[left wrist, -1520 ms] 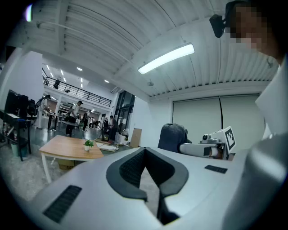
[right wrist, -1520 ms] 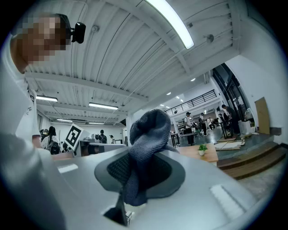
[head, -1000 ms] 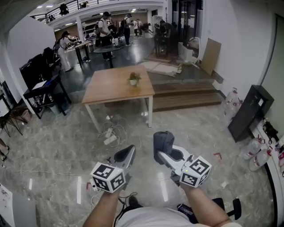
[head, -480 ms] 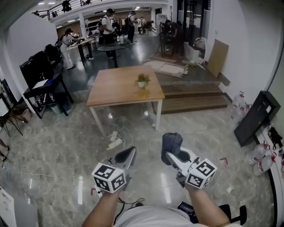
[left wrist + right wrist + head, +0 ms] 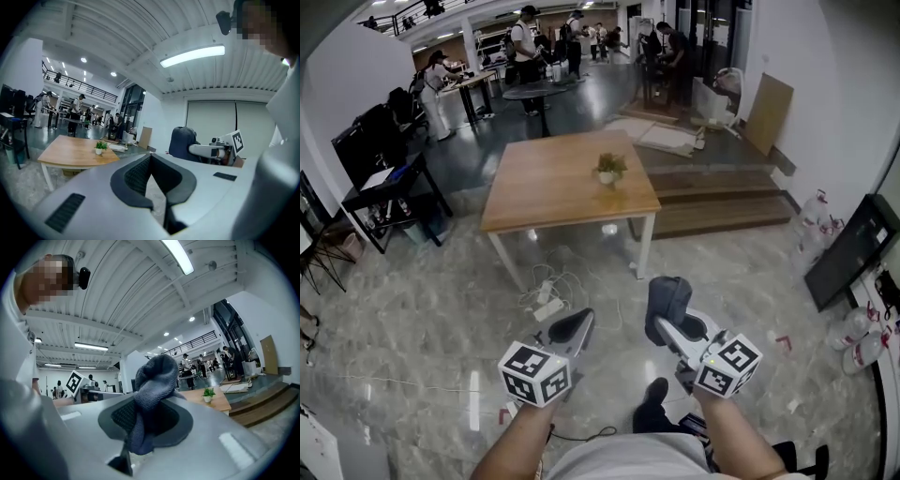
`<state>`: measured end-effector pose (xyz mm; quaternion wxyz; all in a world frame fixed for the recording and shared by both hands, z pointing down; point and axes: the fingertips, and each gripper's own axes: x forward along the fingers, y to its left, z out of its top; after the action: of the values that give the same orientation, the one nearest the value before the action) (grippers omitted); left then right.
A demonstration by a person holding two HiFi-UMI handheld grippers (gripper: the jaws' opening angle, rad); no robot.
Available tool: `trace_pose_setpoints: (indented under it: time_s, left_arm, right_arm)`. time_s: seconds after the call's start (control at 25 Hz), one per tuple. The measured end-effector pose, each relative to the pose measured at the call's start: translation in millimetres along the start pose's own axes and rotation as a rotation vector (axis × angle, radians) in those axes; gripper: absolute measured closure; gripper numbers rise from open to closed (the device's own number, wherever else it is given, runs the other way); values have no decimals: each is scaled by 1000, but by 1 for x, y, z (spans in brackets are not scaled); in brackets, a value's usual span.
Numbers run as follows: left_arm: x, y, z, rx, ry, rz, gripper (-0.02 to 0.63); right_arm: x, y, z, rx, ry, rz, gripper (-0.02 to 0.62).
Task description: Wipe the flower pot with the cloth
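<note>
Two tongs are held low over the floor, well apart from the work. The left tongs, at 7 o'clock in the head view, have their jaws pressed together on nothing. The right tongs, at 5 o'clock, pinch a bunched dark grey-blue cloth, which rises above the jaw tips. The flower pot, small and white with a green plant, stands upright on the wooden counter, toward 12 o'clock from both tongs and toward 3 o'clock from the counter's middle. By this evidence the cloth is secured but no wiping has begun: the approach, contact with the pot and the wiping itself all remain. Both forearms extend forward roughly parallel, marker cubes nearest the body, jaws aimed toward the counter.
</note>
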<state>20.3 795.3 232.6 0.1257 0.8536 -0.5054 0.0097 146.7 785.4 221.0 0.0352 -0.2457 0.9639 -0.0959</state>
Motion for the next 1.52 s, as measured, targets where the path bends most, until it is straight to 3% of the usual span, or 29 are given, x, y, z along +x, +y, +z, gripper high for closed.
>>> trace_pose_setpoints:
  time_s: [0.32, 0.72, 1.16, 1.52]
  left_arm:
    - [156, 106, 11, -15, 31, 50, 600]
    - [373, 220, 61, -69, 39, 137, 600]
    - [515, 328, 82, -86, 71, 177, 600]
    - [659, 493, 45, -133, 209, 169, 598]
  right_arm:
    - [108, -170, 1, 26, 7, 38, 531]
    - [225, -400, 43, 41, 57, 107, 531]
    - [296, -533, 52, 61, 68, 102, 531]
    - [406, -660, 41, 87, 106, -12, 531]
